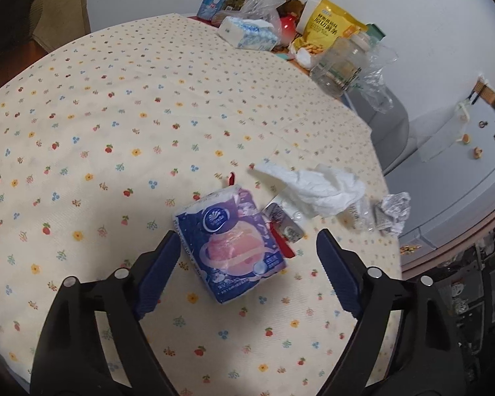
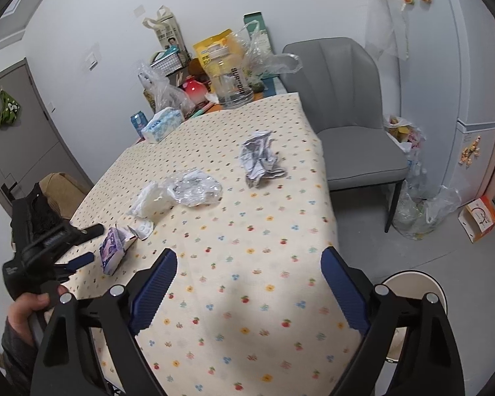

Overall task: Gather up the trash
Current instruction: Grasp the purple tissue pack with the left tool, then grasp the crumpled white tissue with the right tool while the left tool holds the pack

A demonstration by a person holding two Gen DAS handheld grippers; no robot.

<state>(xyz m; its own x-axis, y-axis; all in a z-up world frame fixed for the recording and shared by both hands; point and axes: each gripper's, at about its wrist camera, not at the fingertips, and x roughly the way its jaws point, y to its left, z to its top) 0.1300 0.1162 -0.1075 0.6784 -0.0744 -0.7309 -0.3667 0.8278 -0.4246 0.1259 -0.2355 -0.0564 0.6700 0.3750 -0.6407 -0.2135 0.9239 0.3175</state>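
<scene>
A purple tissue pack [image 1: 231,245] lies on the floral tablecloth [image 1: 115,132], between the tips of my open left gripper [image 1: 247,241]; it also shows in the right wrist view [image 2: 113,250]. Beyond it lie a small foil wrapper [image 1: 285,222], a crumpled white tissue [image 1: 320,188], clear plastic wrap [image 1: 359,214] and a crumpled paper ball [image 1: 392,211]. In the right wrist view the tissue [image 2: 151,199], the plastic wrap [image 2: 194,188] and the paper ball [image 2: 259,158] lie mid-table. My right gripper [image 2: 249,264] is open and empty above the near table end. The left gripper [image 2: 82,247] appears there at left.
Clutter stands at the table's far end: a tissue box [image 2: 161,125], a can [image 2: 138,120], a clear jar [image 2: 229,79], a yellow snack bag [image 1: 330,26], plastic bags. A grey chair [image 2: 343,115] stands right of the table. A round white bin [image 2: 412,297] sits on the floor.
</scene>
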